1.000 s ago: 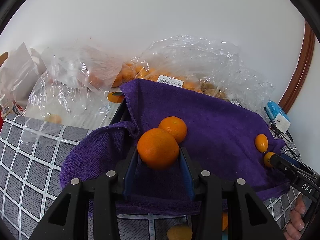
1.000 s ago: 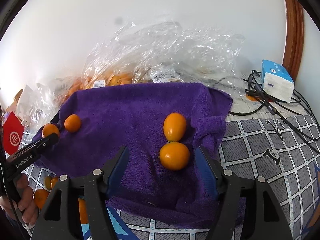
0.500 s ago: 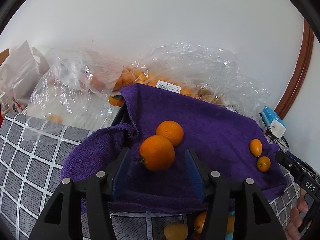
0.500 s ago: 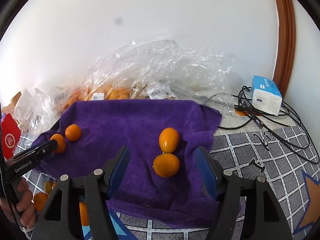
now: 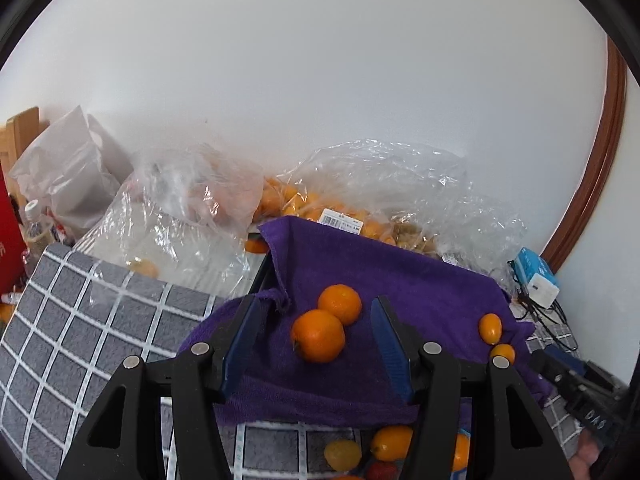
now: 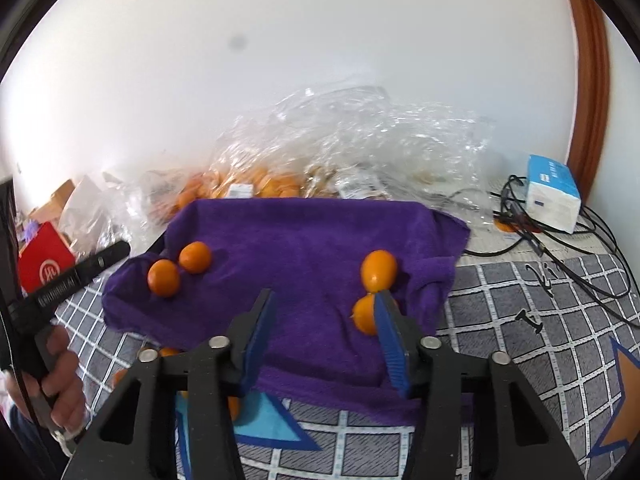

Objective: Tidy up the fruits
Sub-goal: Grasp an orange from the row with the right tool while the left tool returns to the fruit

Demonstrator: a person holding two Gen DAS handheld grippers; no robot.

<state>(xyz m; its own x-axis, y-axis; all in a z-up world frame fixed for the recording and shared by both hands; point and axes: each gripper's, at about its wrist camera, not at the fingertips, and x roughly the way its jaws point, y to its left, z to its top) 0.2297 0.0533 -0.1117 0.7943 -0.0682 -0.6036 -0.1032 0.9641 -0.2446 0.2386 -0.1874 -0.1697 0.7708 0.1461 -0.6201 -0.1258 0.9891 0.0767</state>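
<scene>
Since a second ago the left gripper (image 5: 316, 344) has let go of the large orange (image 5: 318, 335) and drawn back, jaws apart; the orange lies on the purple towel (image 5: 400, 280) touching a second orange (image 5: 339, 304). The right gripper (image 6: 324, 340) is also spread wide, empty, two kumquats (image 6: 378, 270) just beside its right finger.

"DAS" is printed on the right gripper (image 5: 592, 412); other labels are unreadable

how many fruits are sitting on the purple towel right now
4. Two round oranges touch near the towel's left end, between the open left gripper's fingers. Two smaller oval ones touch near its right end. More could be hidden behind the grippers.
</scene>
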